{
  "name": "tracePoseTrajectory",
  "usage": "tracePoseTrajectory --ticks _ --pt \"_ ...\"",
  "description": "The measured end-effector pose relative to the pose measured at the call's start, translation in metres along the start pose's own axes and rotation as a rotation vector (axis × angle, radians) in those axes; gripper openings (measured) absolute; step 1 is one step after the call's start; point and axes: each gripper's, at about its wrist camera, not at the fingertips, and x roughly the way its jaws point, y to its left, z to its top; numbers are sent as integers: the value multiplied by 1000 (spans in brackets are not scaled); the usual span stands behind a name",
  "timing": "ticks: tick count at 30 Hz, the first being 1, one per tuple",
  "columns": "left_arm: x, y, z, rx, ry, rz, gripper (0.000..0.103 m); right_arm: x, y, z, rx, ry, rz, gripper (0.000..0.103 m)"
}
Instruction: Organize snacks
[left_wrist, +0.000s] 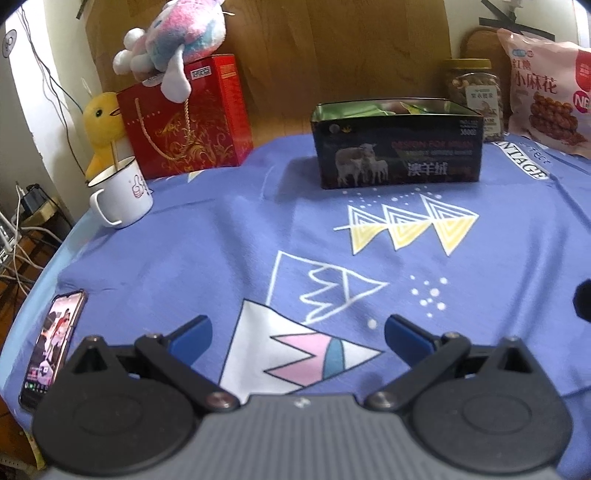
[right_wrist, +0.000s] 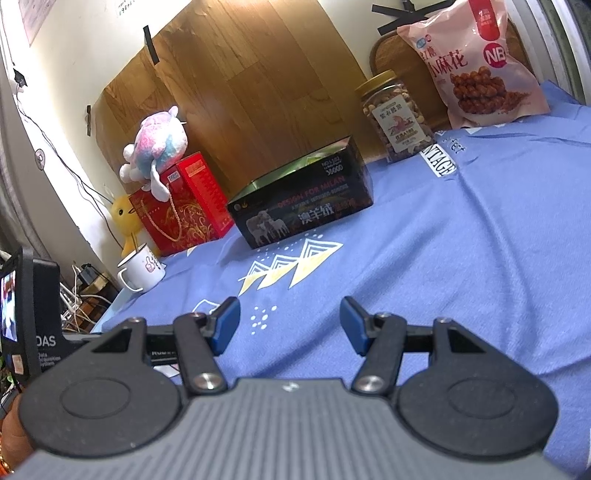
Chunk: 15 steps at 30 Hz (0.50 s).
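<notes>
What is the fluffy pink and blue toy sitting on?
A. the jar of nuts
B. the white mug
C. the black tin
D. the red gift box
D: the pink and blue plush toy rests on top of the red gift box, with the white mug below on the cloth and the black tin and jar of nuts off to the right.

Open black sheep-print tin upright mid-cloth, green packets inside, nut jar and pink snack bag behind it
</notes>
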Motion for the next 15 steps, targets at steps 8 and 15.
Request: tracePoseTrajectory --ticks 8,15 --pt "-1 -6 0 15 8 -16 103 -2 -1 2 1 -4 0 62" --pt "-1 -9 -1 21 17 -27 103 -3 -2 2 7 -9 -3 62"
